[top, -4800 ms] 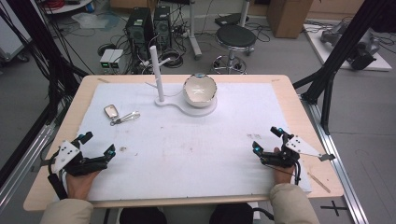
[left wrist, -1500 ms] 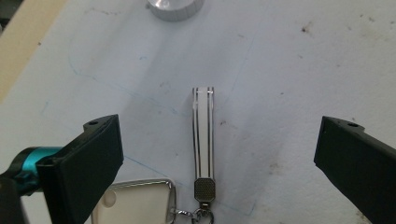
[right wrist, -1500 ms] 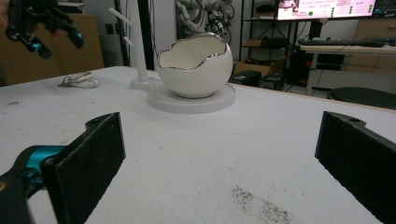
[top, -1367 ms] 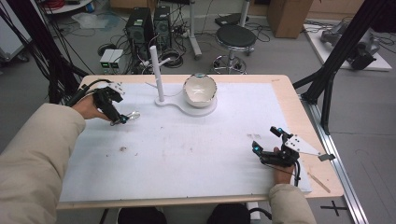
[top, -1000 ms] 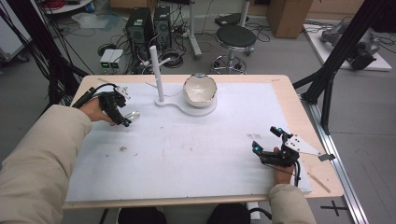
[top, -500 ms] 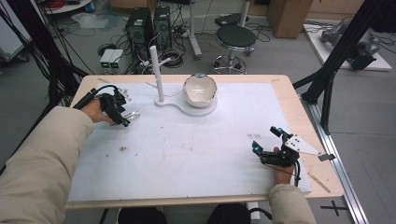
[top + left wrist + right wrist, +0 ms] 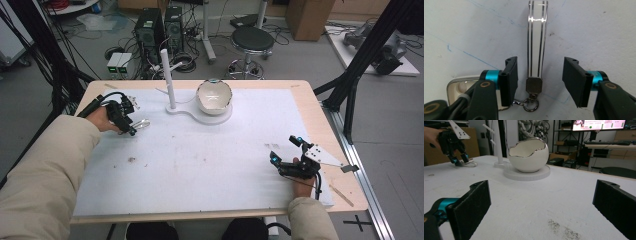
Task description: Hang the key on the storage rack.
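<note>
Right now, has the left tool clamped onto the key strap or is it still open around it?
Open. The left tool has just been closing, yet gaps remain between both pads and the key strap lying flat between them.

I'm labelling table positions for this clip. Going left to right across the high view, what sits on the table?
Left tongs over the key ring → white post → egg-shaped bowl → right tongs.
</note>
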